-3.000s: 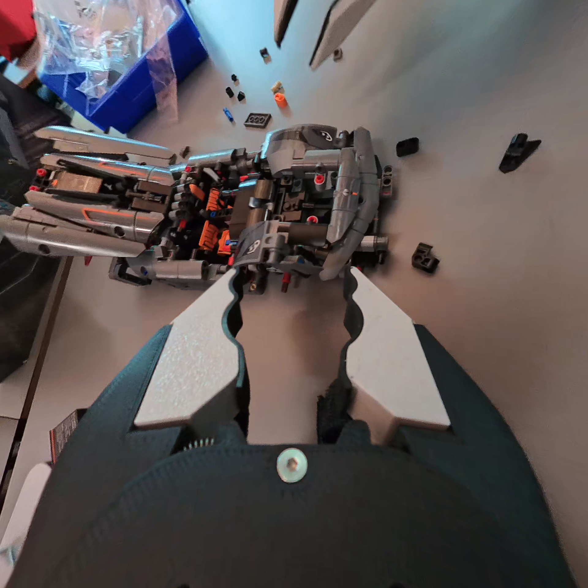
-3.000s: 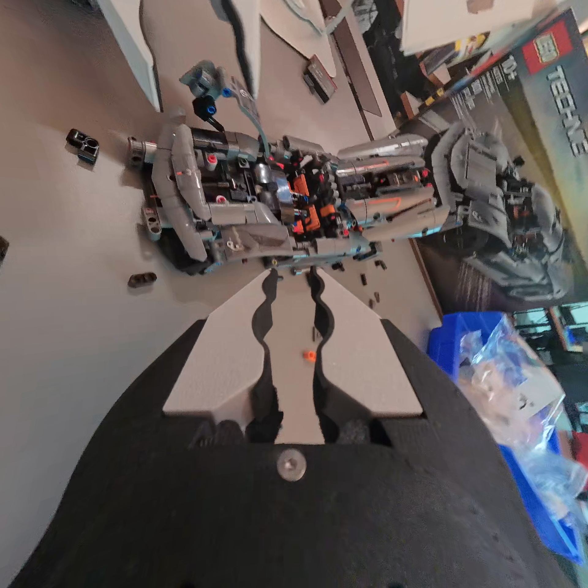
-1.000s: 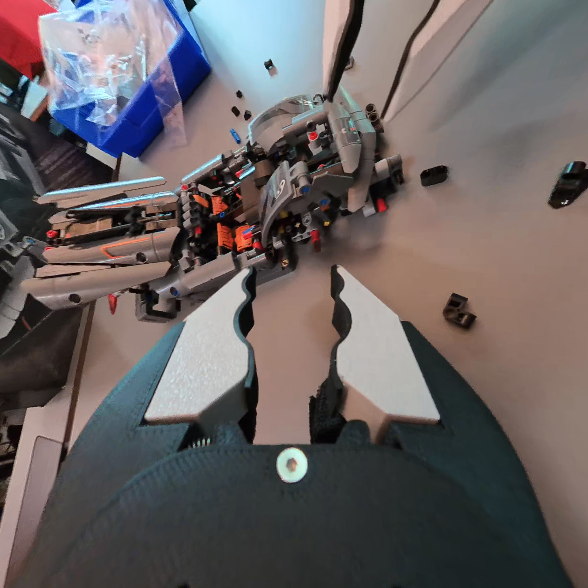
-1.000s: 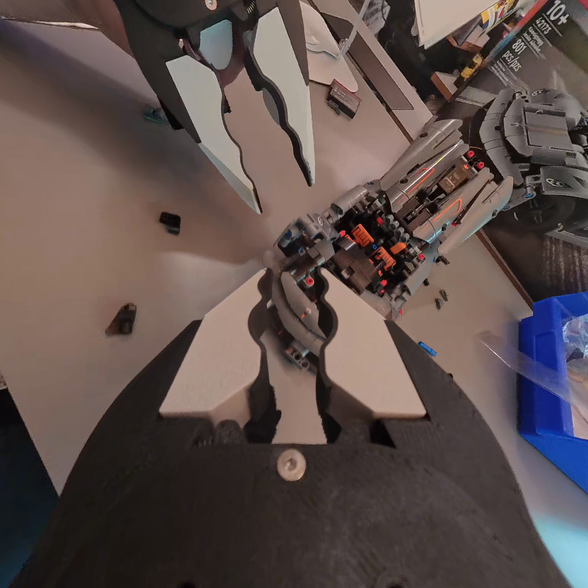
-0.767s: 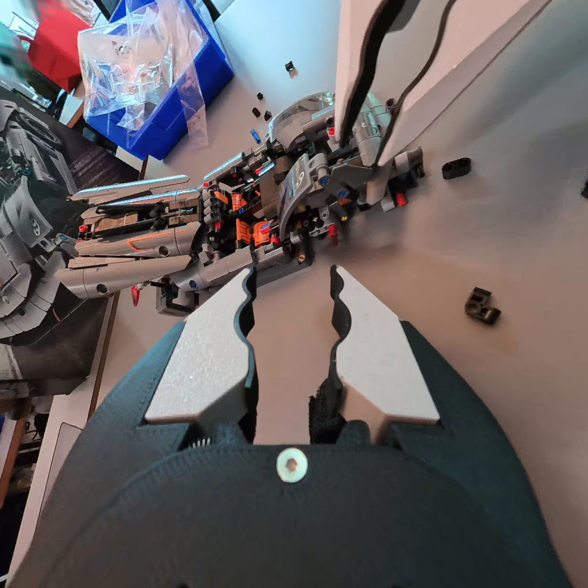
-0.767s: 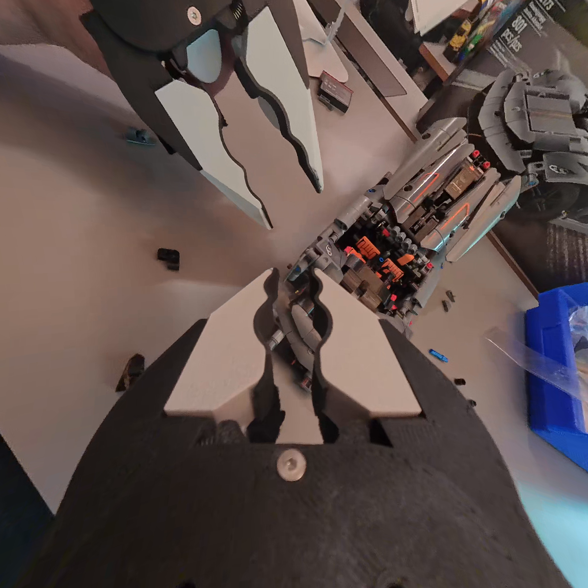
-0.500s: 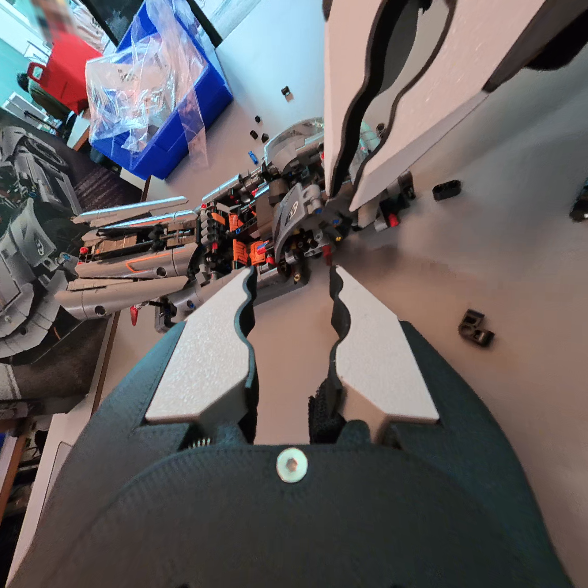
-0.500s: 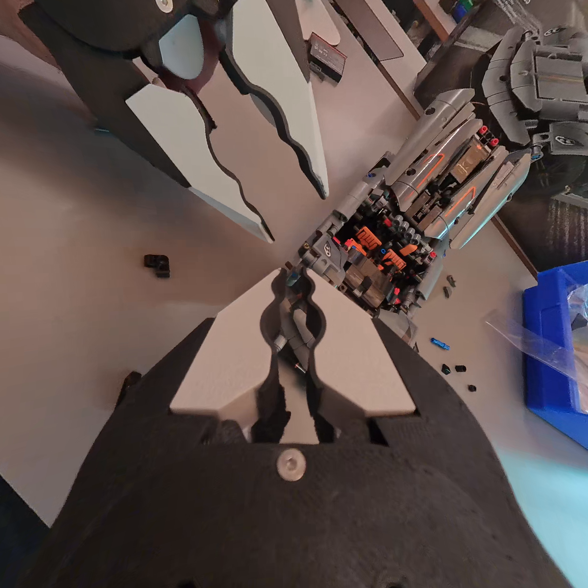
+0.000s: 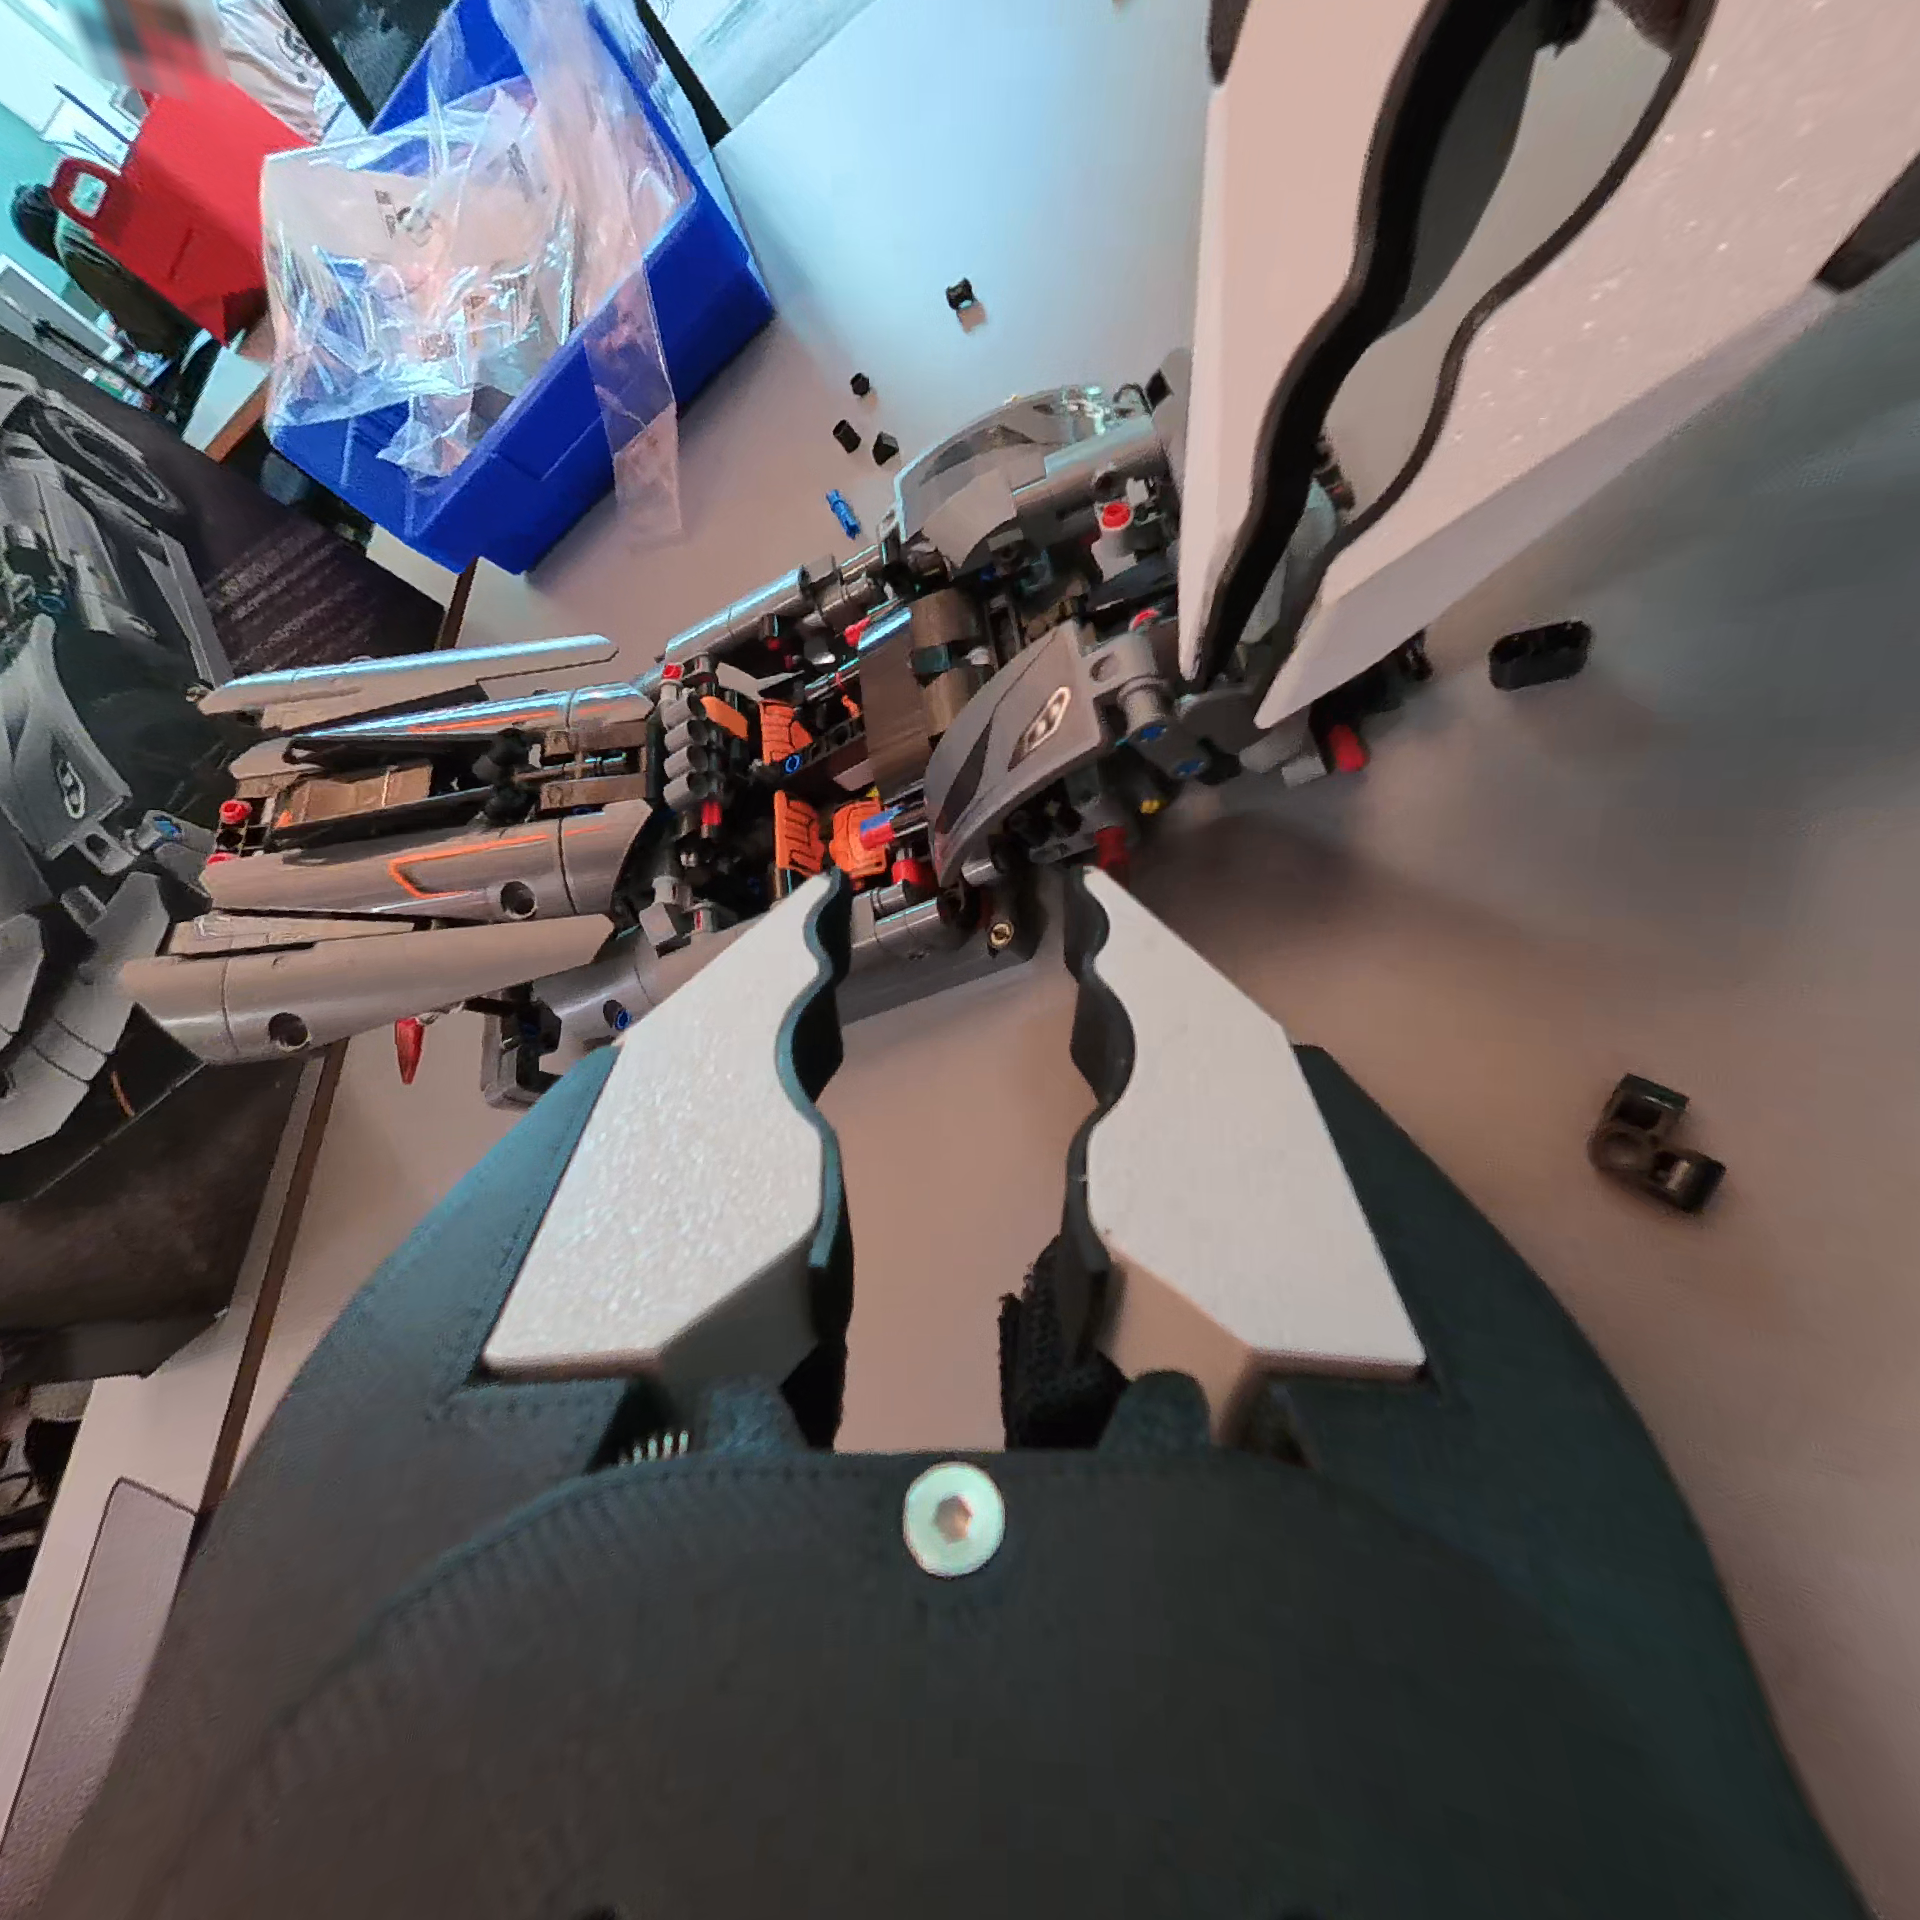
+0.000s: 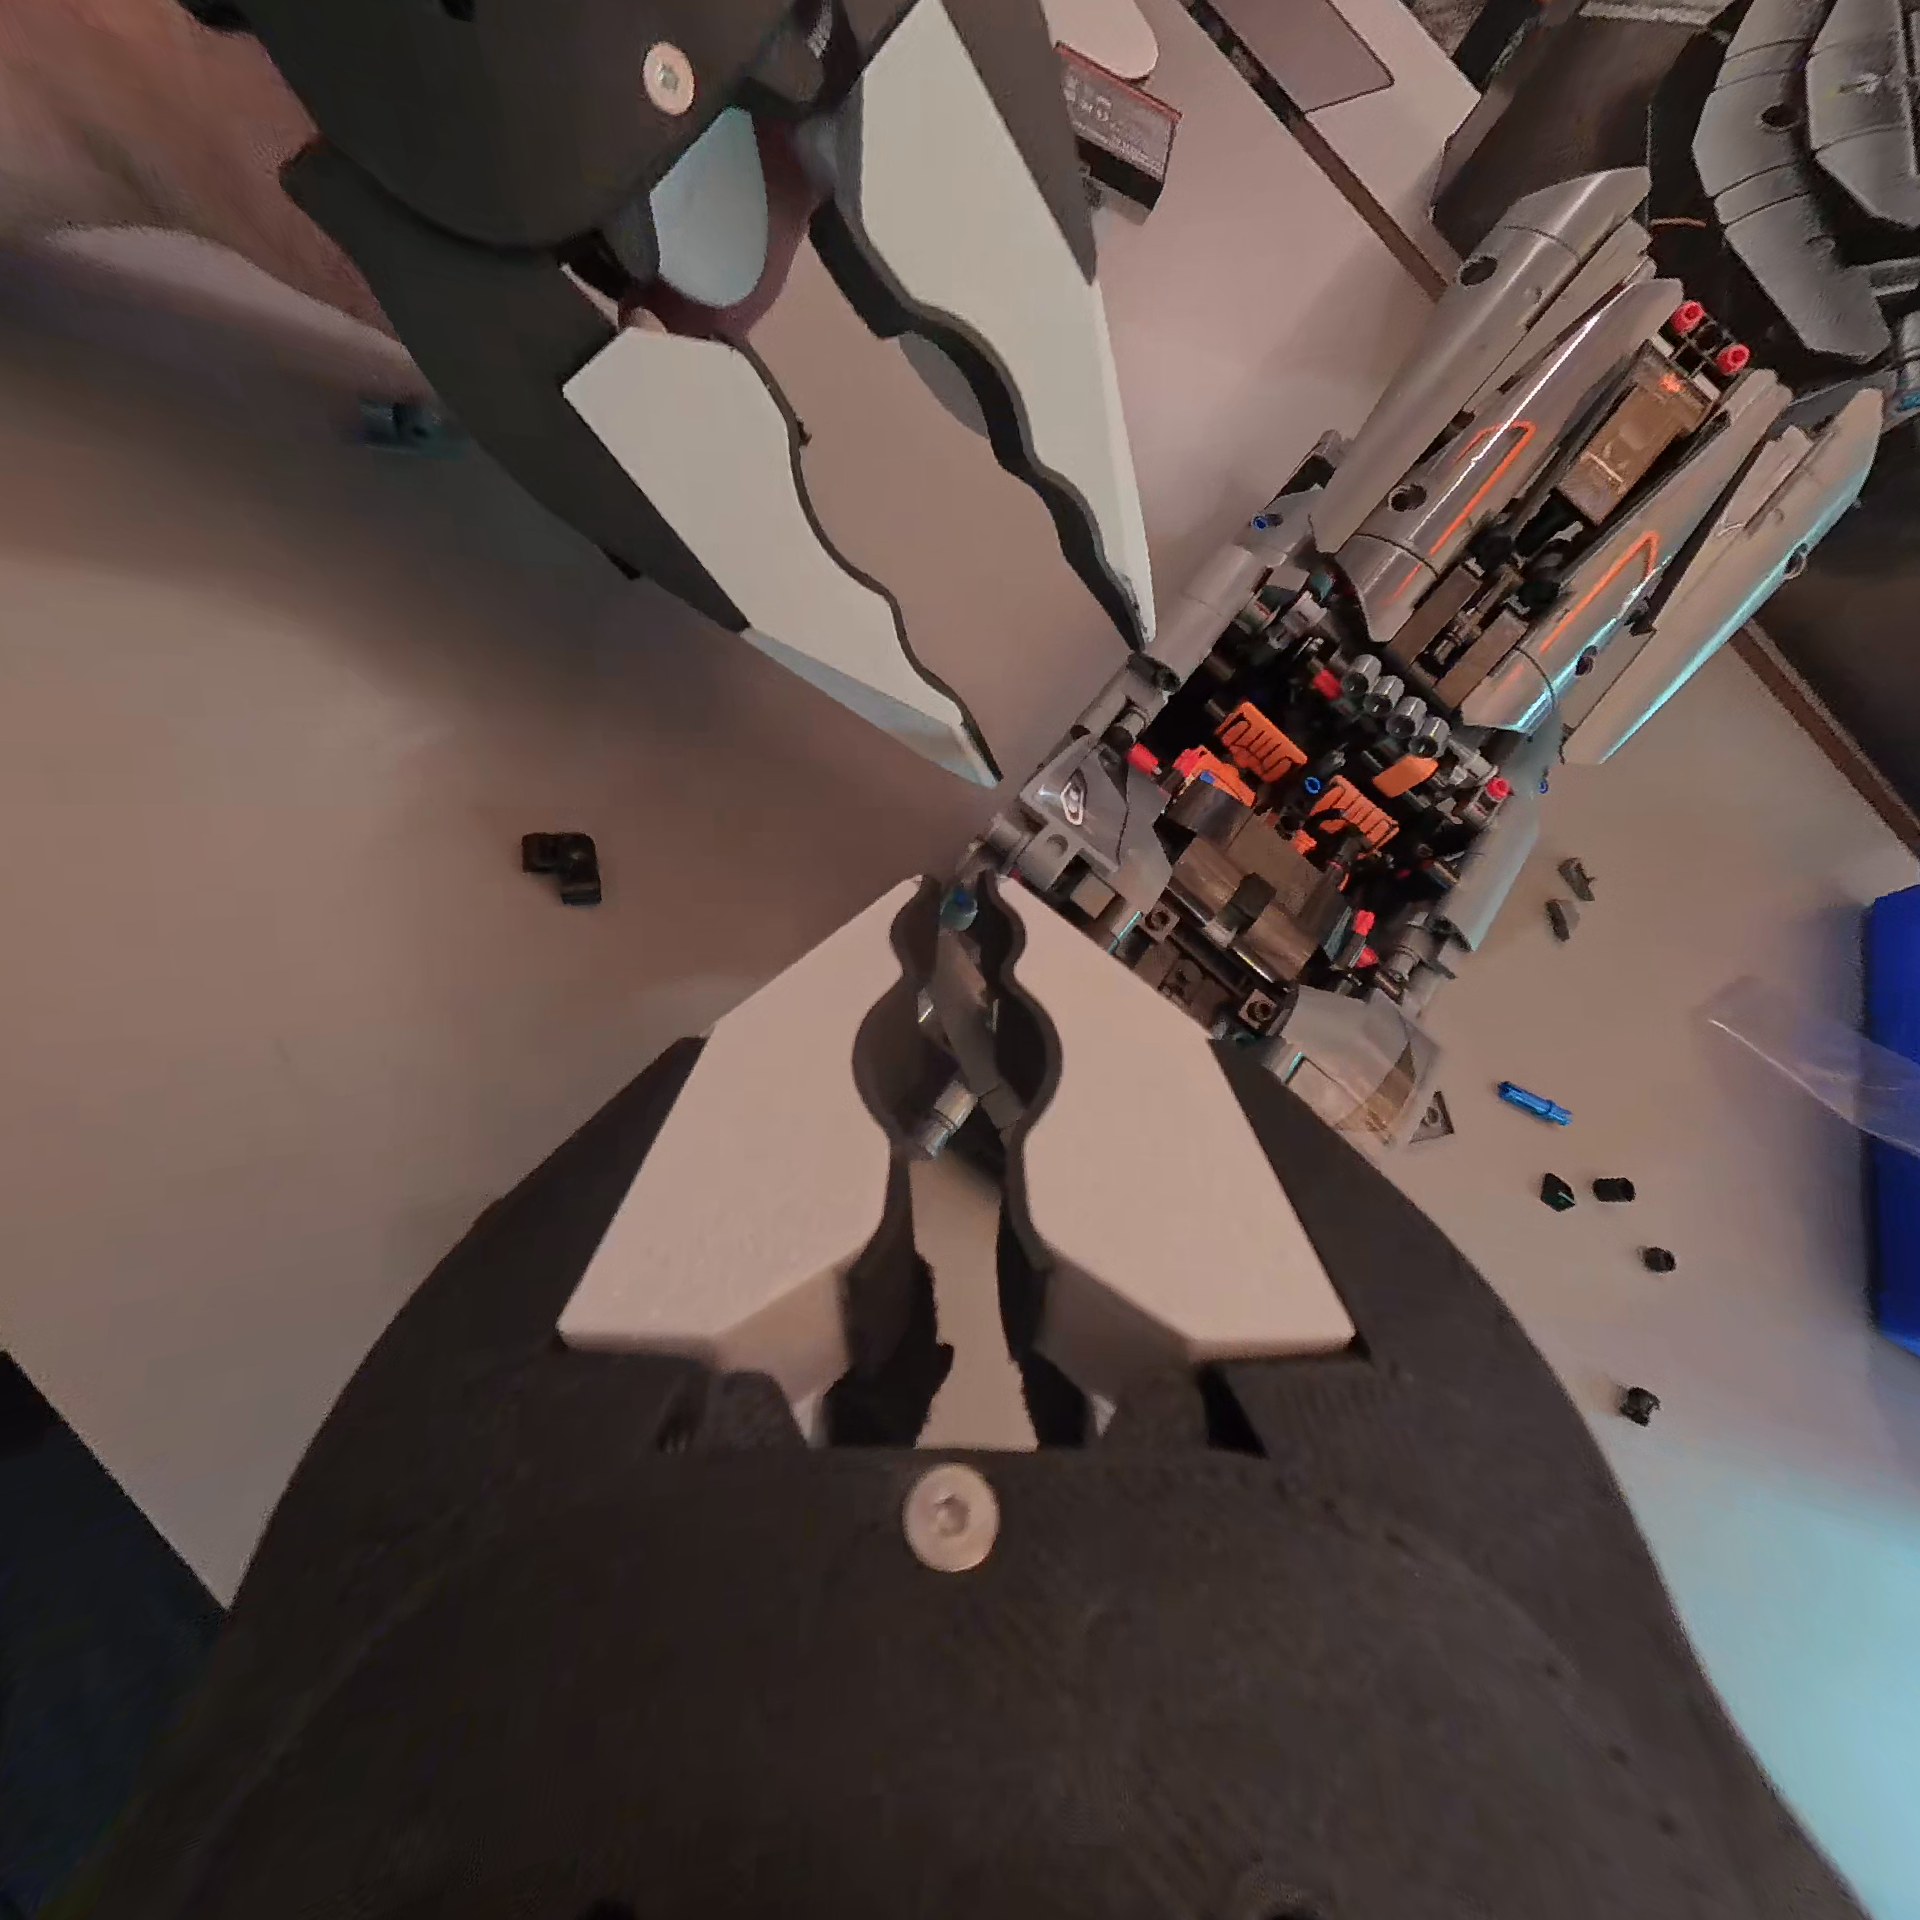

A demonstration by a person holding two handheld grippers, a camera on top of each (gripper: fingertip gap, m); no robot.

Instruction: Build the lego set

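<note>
The grey lego car model [image 9: 790, 748] with orange and red details lies on the pale table [image 9: 1455, 935]. My left gripper [image 9: 956, 883] is open and empty, its fingertips right at the model's near side. My right gripper [image 10: 961, 894] is shut on the grey front end of the model [image 10: 1299, 790]; a grey curved panel and a pin end show between its fingers. In the left wrist view the right gripper [image 9: 1231, 686] comes in from the top right onto that same end. In the right wrist view the left gripper [image 10: 1065, 707] hangs open over the model's side.
A blue bin [image 9: 582, 416] with clear plastic bags stands beyond the model. The set's box [image 9: 73, 790] lies by the model's tail. Loose black pieces [image 9: 1652, 1143] [image 9: 1538, 655] [image 10: 561, 862], a blue pin [image 10: 1532, 1101] and small black pins [image 10: 1610, 1190] lie around. The table edge [image 10: 125, 1475] is near. Spacing between my two grippers at the tips: around 5 cm.
My right gripper came down onto the model's front end and closed on it. My left gripper moved in closer to the model's side and stayed open.
</note>
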